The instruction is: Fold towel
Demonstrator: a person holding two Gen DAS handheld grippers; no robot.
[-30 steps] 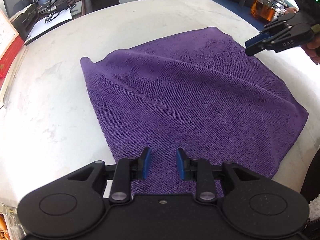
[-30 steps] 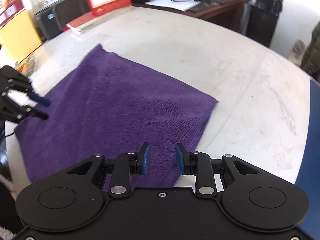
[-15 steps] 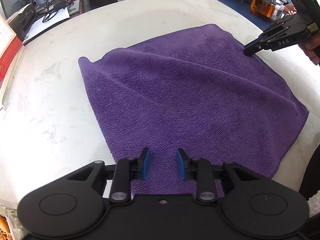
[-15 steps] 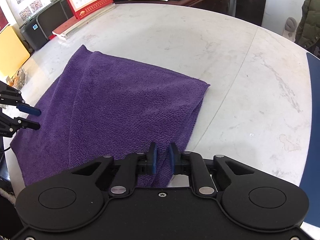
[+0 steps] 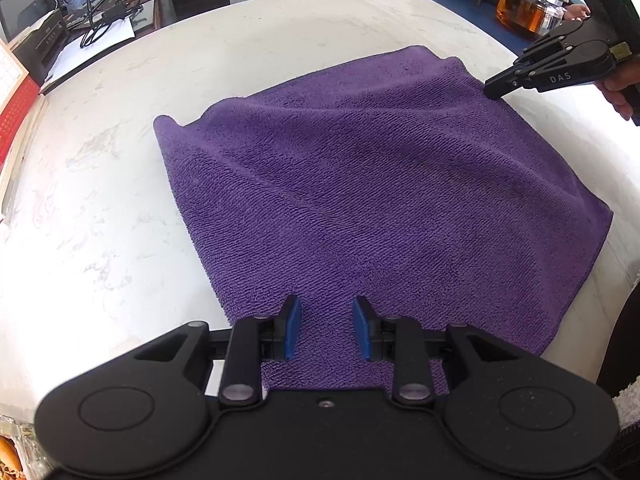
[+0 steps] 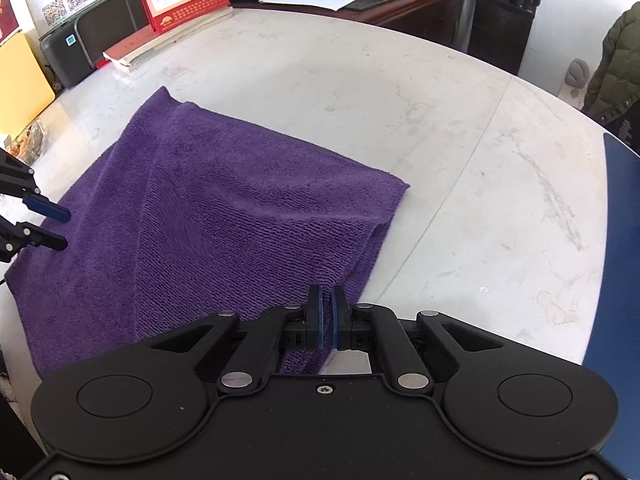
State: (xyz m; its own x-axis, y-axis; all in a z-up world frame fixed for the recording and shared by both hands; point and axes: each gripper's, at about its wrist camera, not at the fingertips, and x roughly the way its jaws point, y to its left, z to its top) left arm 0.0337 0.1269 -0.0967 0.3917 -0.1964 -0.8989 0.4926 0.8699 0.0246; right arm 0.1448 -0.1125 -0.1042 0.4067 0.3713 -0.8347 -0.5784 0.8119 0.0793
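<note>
Left wrist view: purple terry-cloth towel (image 5: 360, 200) lies rumpled on white marble table (image 5: 100, 220), near its front edge. My left gripper (image 5: 326, 326) hovers over towel's near hem, jaws parted, grasping nothing.

Right wrist view: my right gripper (image 6: 328, 316) has pads clenched at towel's near corner; whether cloth is pinched, cannot tell. Advice: seat left pads on hem, lift both corners together, keep edges level.

1 towel (image 5: 360, 184), 2 tools
</note>
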